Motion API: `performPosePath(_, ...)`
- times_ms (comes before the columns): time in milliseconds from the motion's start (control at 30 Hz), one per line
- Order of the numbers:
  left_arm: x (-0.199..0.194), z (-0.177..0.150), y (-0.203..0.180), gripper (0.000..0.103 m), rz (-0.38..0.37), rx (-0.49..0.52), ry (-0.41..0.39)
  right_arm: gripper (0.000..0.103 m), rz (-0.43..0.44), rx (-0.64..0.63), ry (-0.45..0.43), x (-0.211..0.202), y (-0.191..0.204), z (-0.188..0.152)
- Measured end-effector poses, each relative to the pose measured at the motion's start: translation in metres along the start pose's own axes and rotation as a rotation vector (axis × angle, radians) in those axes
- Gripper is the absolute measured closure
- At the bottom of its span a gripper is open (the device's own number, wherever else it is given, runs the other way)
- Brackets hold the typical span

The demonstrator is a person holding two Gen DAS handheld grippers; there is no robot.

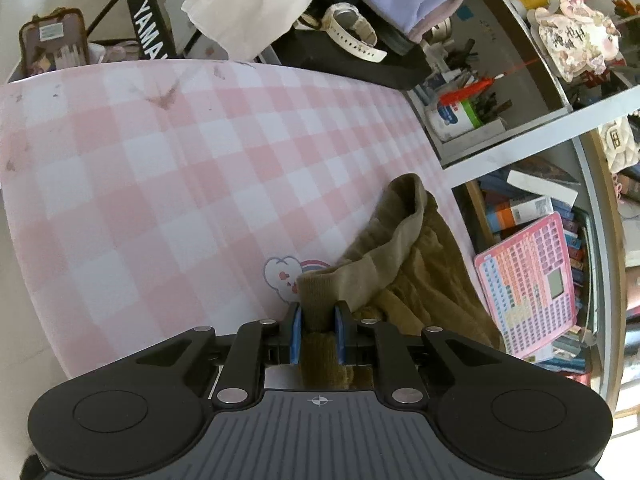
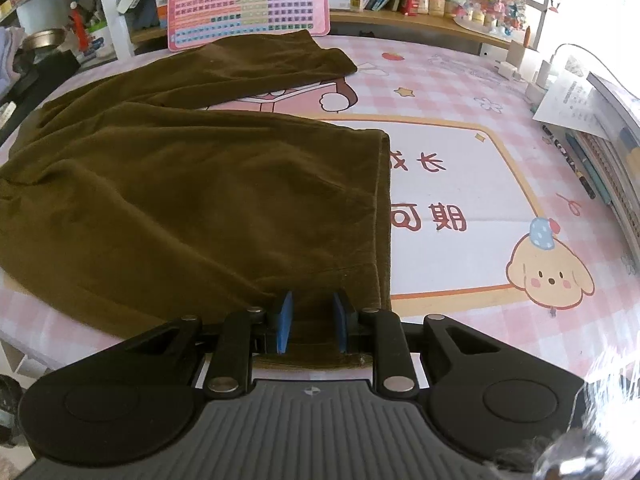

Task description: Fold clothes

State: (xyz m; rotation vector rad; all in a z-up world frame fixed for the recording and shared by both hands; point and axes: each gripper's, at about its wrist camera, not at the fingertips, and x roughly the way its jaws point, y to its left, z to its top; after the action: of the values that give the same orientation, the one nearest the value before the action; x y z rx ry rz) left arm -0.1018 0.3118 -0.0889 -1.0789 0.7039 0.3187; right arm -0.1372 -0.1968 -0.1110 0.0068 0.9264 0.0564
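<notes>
Olive-brown trousers (image 2: 192, 184) lie spread on the pink checked table mat (image 2: 460, 184), with one leg stretched toward the far shelf. My right gripper (image 2: 312, 312) is at the near corner of the other leg, beside its hem, shut on the fabric between its blue pads (image 2: 285, 320). In the left wrist view the ribbed waistband (image 1: 384, 252) rises bunched off the mat (image 1: 160, 184). My left gripper (image 1: 317, 312) is shut on the waistband's end, which fills the gap between its pads (image 1: 296, 328).
A pink keyboard toy (image 2: 248, 0) leans on the bookshelf behind the trousers (image 1: 528, 280). Books and papers (image 2: 600, 136) are stacked at the mat's right edge. A black case with a white watch (image 1: 352, 28) and a white cloth (image 1: 248, 4) crowd the far end.
</notes>
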Motion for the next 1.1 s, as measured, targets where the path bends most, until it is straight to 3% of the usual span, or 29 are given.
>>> performPosePath(367, -0.016, -0.001, -0.009, 0.082, 0.038, 0.151, 0.01, 0.081, -0.034, 0.026, -0.032, 0.0, 0.004, -0.003)
performPosePath(667, -0.047, -0.02, -0.048, 0.06, 0.03, 0.546, 0.01, 0.075, -0.062, 0.101, -0.094, -0.018, 0.009, -0.004)
performPosePath(800, -0.048, -0.042, -0.063, 0.051, 0.03, 0.699, 0.044, 0.065, -0.075, 0.12, -0.12, -0.028, 0.017, -0.006)
performPosePath(1000, -0.049, -0.064, -0.073, 0.037, 0.018, 0.8, 0.078, 0.044, -0.093, 0.151, -0.149, -0.044, 0.027, -0.012)
performPosePath(1100, -0.051, -0.074, -0.079, 0.028, 0.013, 0.856, 0.071, 0.039, -0.095, 0.17, -0.157, -0.051, 0.032, -0.017)
